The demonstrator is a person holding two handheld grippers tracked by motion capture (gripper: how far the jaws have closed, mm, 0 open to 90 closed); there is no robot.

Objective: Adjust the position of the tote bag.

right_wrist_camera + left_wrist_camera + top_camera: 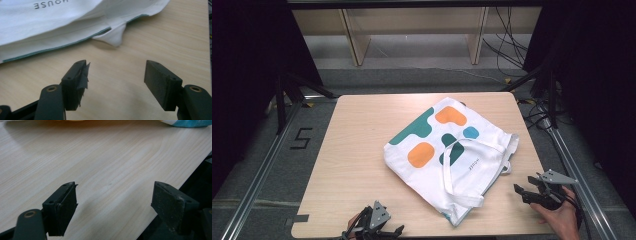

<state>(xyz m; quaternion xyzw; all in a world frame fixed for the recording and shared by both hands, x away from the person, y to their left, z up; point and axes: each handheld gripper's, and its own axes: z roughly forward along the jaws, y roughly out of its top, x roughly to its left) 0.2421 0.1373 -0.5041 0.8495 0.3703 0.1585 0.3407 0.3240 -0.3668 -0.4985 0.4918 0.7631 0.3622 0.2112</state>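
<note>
A white tote bag (452, 150) with orange, green and blue blobs lies flat and slanted in the middle of the wooden table (352, 165), its straps looped over its near end. My left gripper (379, 231) rests at the table's front edge, left of the bag, open with nothing between its jaws (113, 202). My right gripper (523, 191) sits in a hand at the front right, open and pointing left at the bag's near right edge. In the right gripper view the bag's open hem (75, 32) and a strap end lie just beyond the empty gripper (116, 82).
Bare wood runs along the table's left side and front. Metal rails (262, 165) flank the table on the floor. A wooden shelf frame (412, 30) and cables (507, 45) stand behind it.
</note>
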